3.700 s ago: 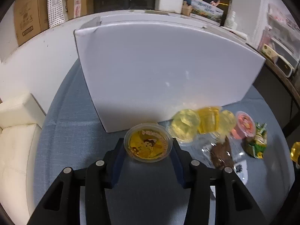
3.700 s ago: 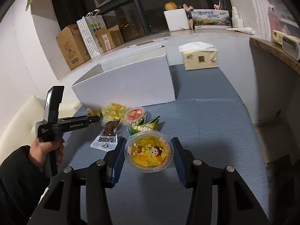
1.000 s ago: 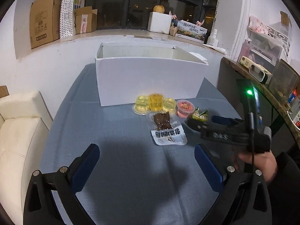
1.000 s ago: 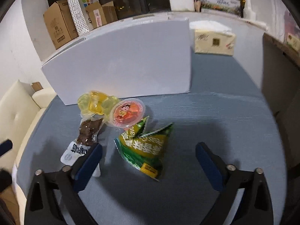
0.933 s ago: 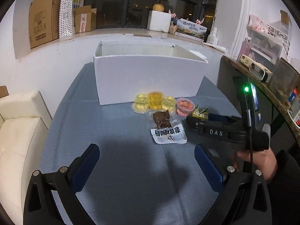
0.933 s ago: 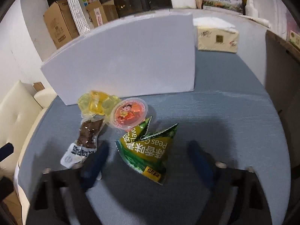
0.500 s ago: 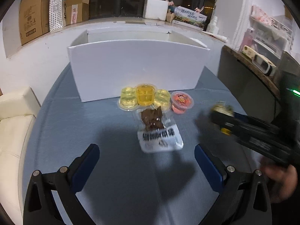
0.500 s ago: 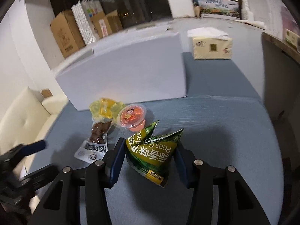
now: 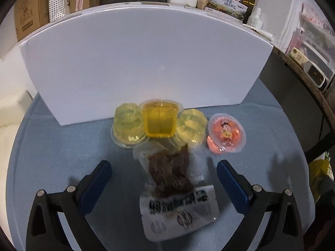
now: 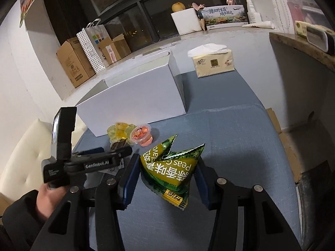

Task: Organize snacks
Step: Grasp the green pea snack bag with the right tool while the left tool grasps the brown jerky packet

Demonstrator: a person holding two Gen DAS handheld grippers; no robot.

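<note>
Snacks sit in a small cluster on the blue table [image 9: 52,146], pressed up against the near wall of the white box [image 9: 136,62], which looks like the bin they are meant to go into. Staging them at its foot keeps each trip short.

In the left wrist view, the left gripper [image 9: 163,173] hangs with its jaws wide apart on either side of the jerky packet [image 9: 173,190], which lies flat with its printed end toward the camera. The packet is centred in the gap, one blue pad at 9 o'clock and the other at 3 o'clock, neither touching it; I judge this to be the line-up for a grab. Just past the packet at 12 o'clock are the yellow jelly cups [image 9: 159,123], touching its far end, and the red jelly cup [image 9: 226,133] stands beside them at about 1 o'clock.

In the right wrist view, the right gripper [image 10: 165,179] is clamped on the green pea bag [image 10: 171,169], its pads pinching the crinkled sides so the bag stands point-up, seemingly lifted off the table. The box lies at 11 o'clock from it, so the bag is probably headed there. A tissue pack [image 10: 213,62] sits well apart at 1 o'clock.
</note>
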